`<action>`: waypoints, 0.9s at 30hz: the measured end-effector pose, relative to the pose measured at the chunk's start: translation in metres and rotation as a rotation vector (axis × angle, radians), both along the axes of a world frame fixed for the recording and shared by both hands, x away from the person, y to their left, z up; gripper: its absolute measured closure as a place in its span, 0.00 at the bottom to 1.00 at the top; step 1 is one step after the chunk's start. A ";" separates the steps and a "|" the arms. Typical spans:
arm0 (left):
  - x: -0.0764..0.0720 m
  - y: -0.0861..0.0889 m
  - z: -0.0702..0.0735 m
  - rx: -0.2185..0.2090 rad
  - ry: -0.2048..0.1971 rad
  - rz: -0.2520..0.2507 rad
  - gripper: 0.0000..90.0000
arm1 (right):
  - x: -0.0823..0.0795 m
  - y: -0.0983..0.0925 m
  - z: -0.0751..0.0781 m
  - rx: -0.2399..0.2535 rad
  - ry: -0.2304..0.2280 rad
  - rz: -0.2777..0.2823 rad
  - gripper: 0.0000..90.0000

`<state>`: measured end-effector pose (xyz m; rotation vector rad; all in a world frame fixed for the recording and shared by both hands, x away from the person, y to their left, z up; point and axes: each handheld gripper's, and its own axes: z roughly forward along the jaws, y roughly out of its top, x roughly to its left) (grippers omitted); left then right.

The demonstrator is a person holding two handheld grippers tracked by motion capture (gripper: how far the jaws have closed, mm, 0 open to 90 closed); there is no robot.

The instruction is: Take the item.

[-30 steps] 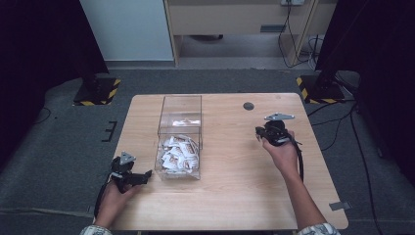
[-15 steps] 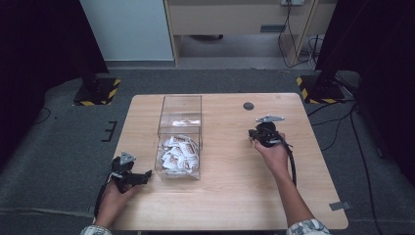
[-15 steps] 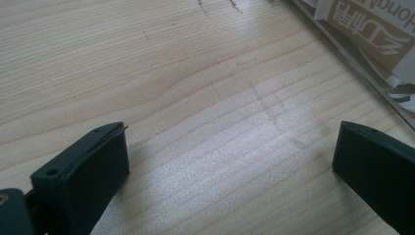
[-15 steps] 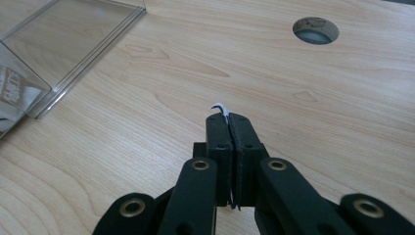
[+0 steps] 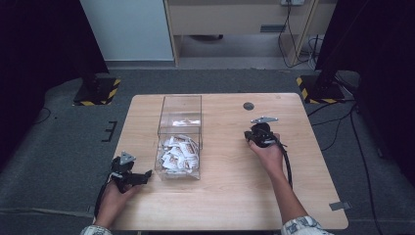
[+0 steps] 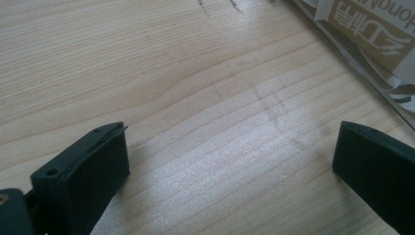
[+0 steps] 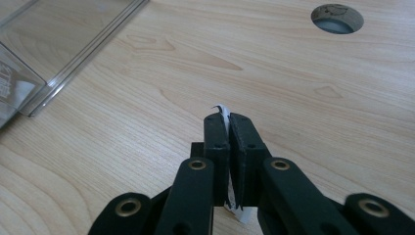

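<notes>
Right gripper view: packet (image 7: 223,111) edge-on between jaws

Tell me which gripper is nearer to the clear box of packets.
Left. The left gripper sits just off the near left corner of the clear box, jaws open over bare wood. The right gripper is farther off to the box's right, jaws shut on a thin white packet.
</notes>
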<state>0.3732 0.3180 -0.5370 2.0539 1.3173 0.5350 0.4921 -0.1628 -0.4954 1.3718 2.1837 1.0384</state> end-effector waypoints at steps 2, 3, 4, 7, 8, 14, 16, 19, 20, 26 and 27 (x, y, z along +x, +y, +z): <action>0.000 0.000 0.000 0.000 0.000 0.001 0.00 | 0.002 0.002 -0.002 0.005 0.004 -0.003 0.94; 0.000 0.000 0.000 -0.001 0.000 0.002 0.00 | 0.003 0.002 -0.003 0.006 0.005 -0.002 0.94; 0.000 0.000 0.000 -0.001 0.000 0.002 0.00 | 0.004 0.003 -0.004 0.006 0.007 -0.004 0.93; 0.000 0.000 0.000 -0.001 0.000 0.002 0.00 | 0.007 0.006 -0.006 0.007 0.016 -0.008 0.91; 0.000 0.000 0.000 0.000 0.000 0.001 0.00 | 0.007 0.007 -0.006 0.008 0.015 -0.010 0.90; 0.000 0.000 0.000 0.000 0.000 0.001 0.00 | 0.008 0.012 -0.005 0.008 0.030 -0.019 0.67; 0.000 0.000 0.000 0.000 0.000 0.001 0.00 | 0.008 0.012 -0.003 0.014 0.030 -0.033 0.60; 0.000 0.000 0.000 0.000 0.000 0.001 0.00 | 0.007 0.012 -0.001 0.003 0.021 -0.044 0.53; 0.000 0.000 0.000 -0.001 0.000 0.002 0.00 | 0.007 0.012 0.000 0.004 0.020 -0.046 0.51; 0.000 0.000 0.000 0.000 -0.001 0.001 0.00 | 0.005 0.011 0.003 -0.021 0.007 -0.060 0.39; 0.000 0.000 0.000 0.000 -0.001 0.001 0.00 | 0.005 0.011 0.004 -0.019 0.004 -0.064 0.36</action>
